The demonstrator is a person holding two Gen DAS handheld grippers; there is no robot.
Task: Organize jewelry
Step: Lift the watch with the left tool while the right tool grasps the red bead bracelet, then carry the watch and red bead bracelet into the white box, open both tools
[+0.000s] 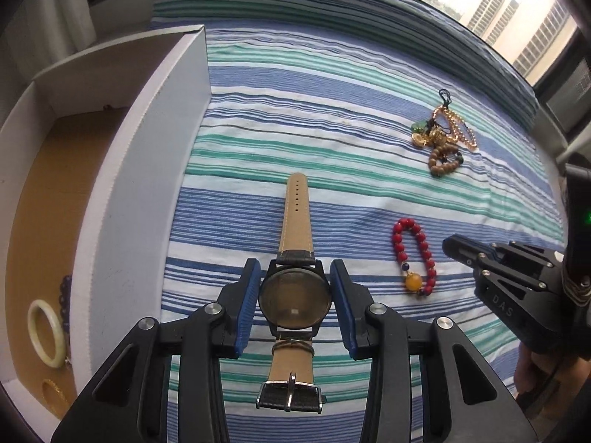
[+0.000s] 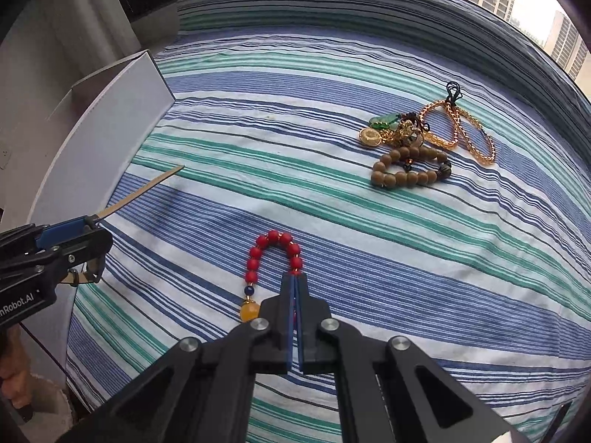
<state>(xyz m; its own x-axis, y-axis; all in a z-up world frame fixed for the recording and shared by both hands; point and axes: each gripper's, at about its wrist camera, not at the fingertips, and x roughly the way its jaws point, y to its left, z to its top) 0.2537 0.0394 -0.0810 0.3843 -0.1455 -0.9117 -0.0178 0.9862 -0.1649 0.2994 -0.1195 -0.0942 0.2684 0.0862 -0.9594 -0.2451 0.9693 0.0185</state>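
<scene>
Watch (image 1: 293, 297) clamped in left gripper (image 1: 293, 304), box wall (image 1: 147, 170) beside

We have the left gripper (image 1: 293, 301) clamped on the wristwatch (image 1: 294, 297), blue pads pressing both sides of the round case, tan strap running far and near over the striped bedsheet (image 1: 332, 110). To our right lies the red bead bracelet (image 1: 413, 258), the right gripper (image 1: 452, 245) just beside it. Far right sits a jewelry pile (image 1: 445, 140). Left, the white box (image 1: 147, 147) holds a jade bangle (image 1: 46, 332).

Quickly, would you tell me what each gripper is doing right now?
Left gripper: closed on the watch.
Right gripper: shut on the red bead bracelet.
</scene>
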